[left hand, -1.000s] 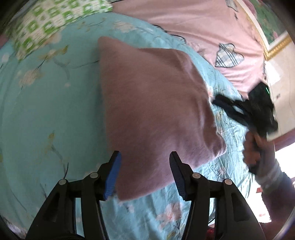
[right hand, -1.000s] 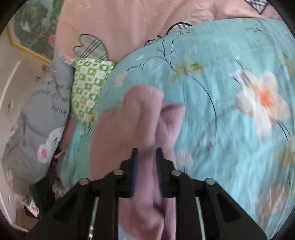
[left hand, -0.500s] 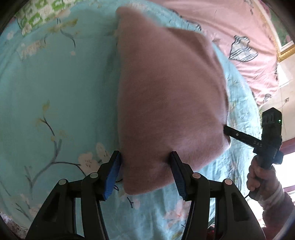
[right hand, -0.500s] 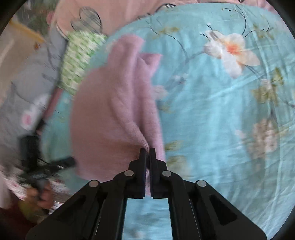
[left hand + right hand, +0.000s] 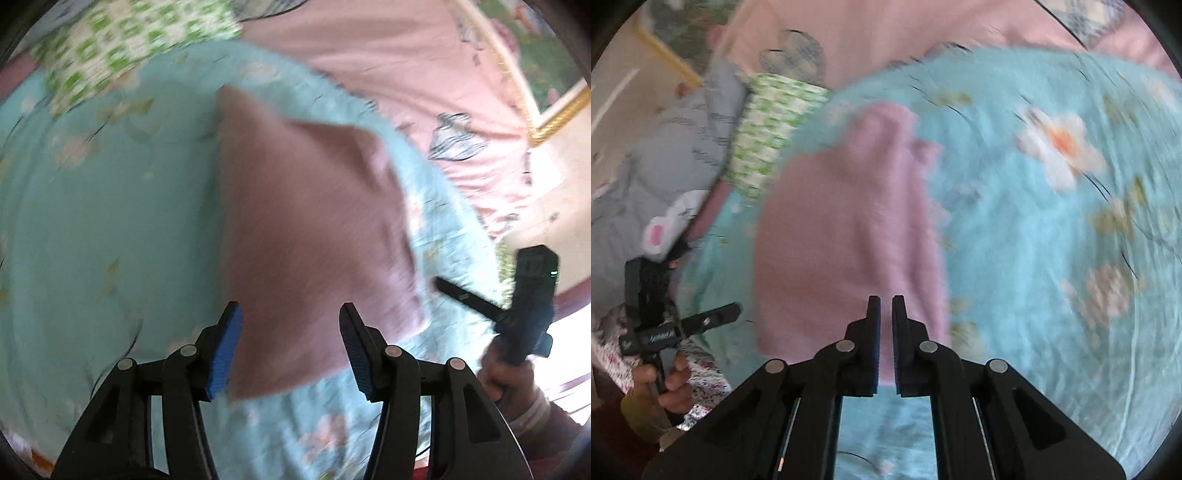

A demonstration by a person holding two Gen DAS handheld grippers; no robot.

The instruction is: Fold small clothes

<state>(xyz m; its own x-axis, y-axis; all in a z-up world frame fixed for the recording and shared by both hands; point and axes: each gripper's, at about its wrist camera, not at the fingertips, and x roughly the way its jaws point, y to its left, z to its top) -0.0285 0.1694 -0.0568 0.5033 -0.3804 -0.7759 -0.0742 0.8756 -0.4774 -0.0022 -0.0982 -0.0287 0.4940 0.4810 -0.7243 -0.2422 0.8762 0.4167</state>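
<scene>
A folded mauve-pink garment (image 5: 310,236) lies flat on the turquoise flowered bedspread (image 5: 103,229). My left gripper (image 5: 291,332) is open, its blue pads on either side of the garment's near edge, above it. The garment also shows in the right wrist view (image 5: 849,236). My right gripper (image 5: 885,321) has its jaws nearly closed with a thin gap; nothing is held, and the garment's near edge lies just beyond the tips. The right gripper also shows in the left wrist view (image 5: 450,290), just off the garment's right corner. Both views are motion-blurred.
A pink quilt (image 5: 406,66) with heart patches covers the far bed. A green-and-white checked cloth (image 5: 122,48) lies at the far left. A grey printed pillow (image 5: 661,177) lies by the bed's edge. A gold-framed picture (image 5: 554,107) stands by the wall.
My right gripper has let go of the garment's edge and drawn back off it. The garment now lies flat. My left gripper has pulled back a little, still open.
</scene>
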